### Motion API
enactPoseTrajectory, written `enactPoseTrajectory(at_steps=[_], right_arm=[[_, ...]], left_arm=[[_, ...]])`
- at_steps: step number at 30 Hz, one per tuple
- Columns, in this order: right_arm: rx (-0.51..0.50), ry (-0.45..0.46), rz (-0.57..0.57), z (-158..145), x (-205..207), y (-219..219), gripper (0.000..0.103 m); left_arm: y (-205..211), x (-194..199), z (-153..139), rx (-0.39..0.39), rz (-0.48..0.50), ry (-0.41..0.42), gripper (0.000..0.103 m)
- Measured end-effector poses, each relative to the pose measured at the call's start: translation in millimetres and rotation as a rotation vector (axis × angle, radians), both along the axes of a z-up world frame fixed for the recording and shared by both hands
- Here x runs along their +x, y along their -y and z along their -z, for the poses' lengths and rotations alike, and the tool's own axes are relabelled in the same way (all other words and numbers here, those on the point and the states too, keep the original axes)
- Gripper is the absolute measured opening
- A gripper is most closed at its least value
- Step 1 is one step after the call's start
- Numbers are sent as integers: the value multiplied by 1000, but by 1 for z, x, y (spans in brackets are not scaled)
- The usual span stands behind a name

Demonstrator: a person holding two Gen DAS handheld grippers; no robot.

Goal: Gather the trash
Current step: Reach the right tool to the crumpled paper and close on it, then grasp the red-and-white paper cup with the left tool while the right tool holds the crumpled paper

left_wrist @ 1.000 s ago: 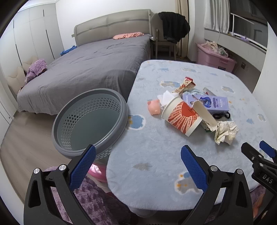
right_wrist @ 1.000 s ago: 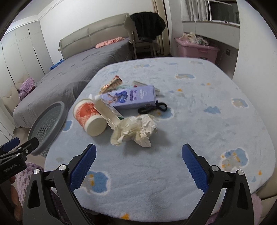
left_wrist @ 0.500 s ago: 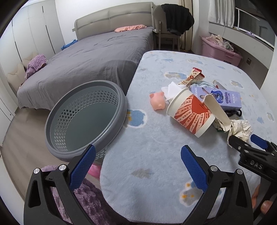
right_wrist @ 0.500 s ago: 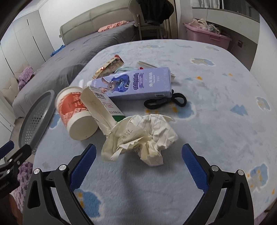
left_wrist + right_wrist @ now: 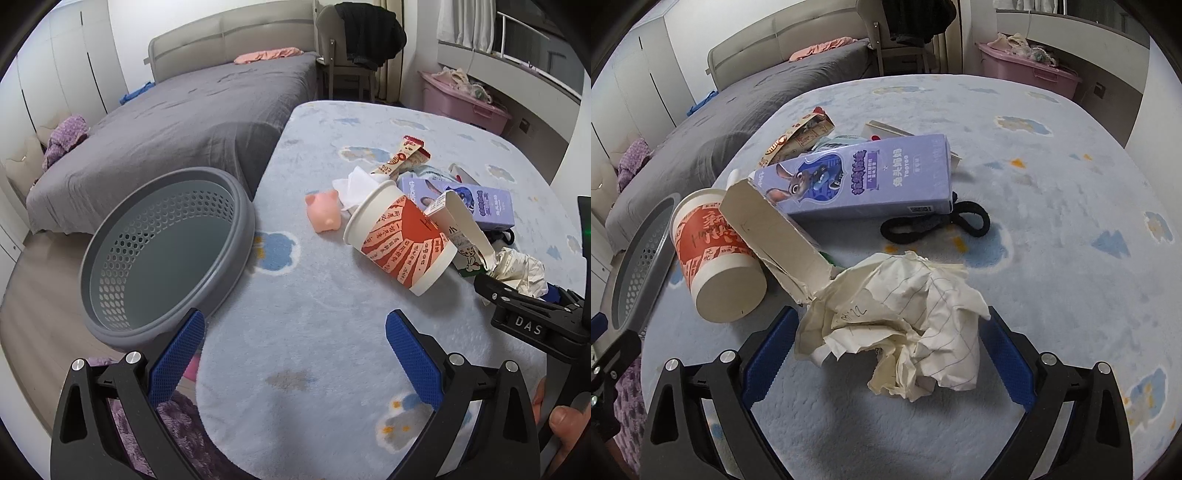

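Observation:
A crumpled sheet of lined paper (image 5: pixel 901 321) lies on the pale blue table cover, and my right gripper (image 5: pixel 886 354) stands open around it, one blue pad on each side. The same crumpled paper (image 5: pixel 521 271) shows at the right of the left wrist view, with my right gripper (image 5: pixel 517 295) reaching it. Beside it lie a red-and-white paper cup (image 5: pixel 716 258) on its side, a torn carton (image 5: pixel 779 240) and a purple box (image 5: pixel 864 177). My left gripper (image 5: pixel 295 354) is open over bare table, near the grey perforated basket (image 5: pixel 162 254) at the table's left edge.
A pink pig toy (image 5: pixel 323 212), white tissue (image 5: pixel 354 184), a snack wrapper (image 5: pixel 402 158) and a black hair tie (image 5: pixel 934 221) also lie on the table (image 5: pixel 1052 184). Behind stand a grey bed (image 5: pixel 177 122), a chair with a dark jacket (image 5: pixel 365 37) and a pink bin (image 5: pixel 465 99).
My right gripper has moved forward until the crumpled paper sits between its open fingers. My left gripper has moved slightly closer to the basket and cup.

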State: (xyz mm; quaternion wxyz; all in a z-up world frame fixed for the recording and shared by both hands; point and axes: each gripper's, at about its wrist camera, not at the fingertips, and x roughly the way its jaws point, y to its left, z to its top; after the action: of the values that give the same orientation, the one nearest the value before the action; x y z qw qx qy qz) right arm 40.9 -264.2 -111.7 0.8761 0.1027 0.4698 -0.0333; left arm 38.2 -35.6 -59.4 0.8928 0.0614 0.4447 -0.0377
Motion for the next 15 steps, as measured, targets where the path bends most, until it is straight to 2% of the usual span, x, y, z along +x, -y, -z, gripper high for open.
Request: enactPoseTrajectory(at_steps=[2,3,4,5,8,12,15], right_arm=[[6,13,-7,-2,-2,0,93],[8,20,-11,-3,-3,0,90],[9,20,-18,-3,-4,1,78],[11,14,-22,-2,-4,1,71],[28,22,-25,-3,-6,4,67],[41,36,-25,-6,-11,8,52],[63,40,-26,-6,-13,11,49]], left_arm=[[2,1,1,-1,1,-3,97],[2,1,1,-3,2,-3,97],[3,1,1,-5,1,-3,97],[3,2,2,-7,0,-4,97],[6,3,2,-17,4,-9,97],[10,2,1,-22,11,-9,97],[14,1,1,-24,16,-10,97]])
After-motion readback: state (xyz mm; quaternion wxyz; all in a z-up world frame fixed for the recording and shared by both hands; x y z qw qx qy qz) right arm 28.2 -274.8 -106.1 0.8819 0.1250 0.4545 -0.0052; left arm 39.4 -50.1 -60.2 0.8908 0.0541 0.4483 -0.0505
